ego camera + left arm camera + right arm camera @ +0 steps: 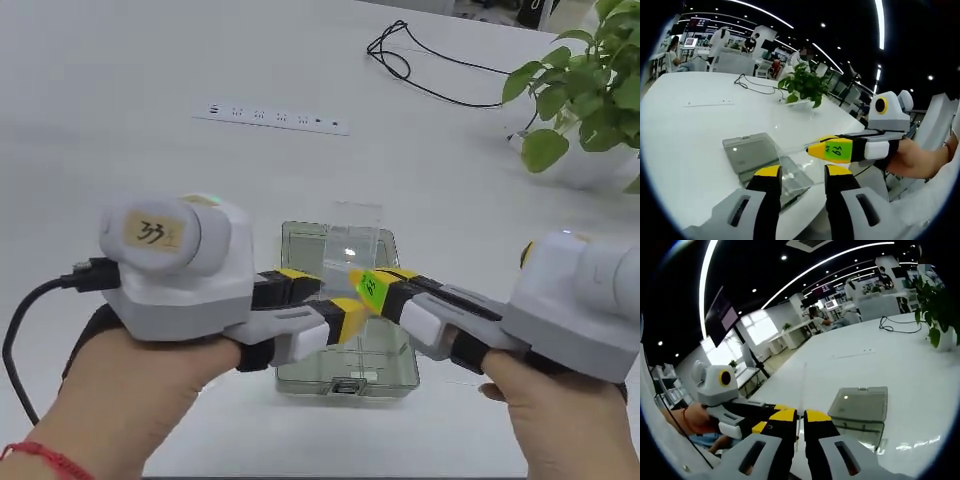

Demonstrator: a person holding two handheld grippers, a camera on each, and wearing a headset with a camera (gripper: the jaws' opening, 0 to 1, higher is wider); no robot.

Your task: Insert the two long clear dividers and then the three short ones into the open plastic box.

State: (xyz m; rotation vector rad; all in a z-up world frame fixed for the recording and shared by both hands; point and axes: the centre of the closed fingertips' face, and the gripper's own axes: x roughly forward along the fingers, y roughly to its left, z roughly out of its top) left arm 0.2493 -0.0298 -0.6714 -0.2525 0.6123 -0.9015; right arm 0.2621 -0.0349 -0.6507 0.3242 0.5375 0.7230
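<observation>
Fingers of your right gripper (pixel 800 416) are pressed nearly together on a clear divider (pixel 801 385). It sits edge-on in the narrow slot between them and runs straight out ahead. In your left gripper view the same sheet reaches from the right gripper's yellow tips into the wide gap between the fingers of your left gripper (pixel 802 172). Those fingers stand well apart, and whether either one touches the sheet cannot be told. From your head view both sets of tips meet above the plastic box (pixel 410 372), a tinted, see-through tray lying open on the white counter (pixel 120 150). Its lid (pixel 356 214) is folded back on the far side. You cannot tell from these pictures whether the divider is a long or a short one. Farther back on the counter lie a white power strip (pixel 272 116) and a looped black cable (pixel 420 60), with a potted plant (pixel 590 80) at your far right. Around you is an open office with long ceiling light strips (pixel 840 260) and other desks.
</observation>
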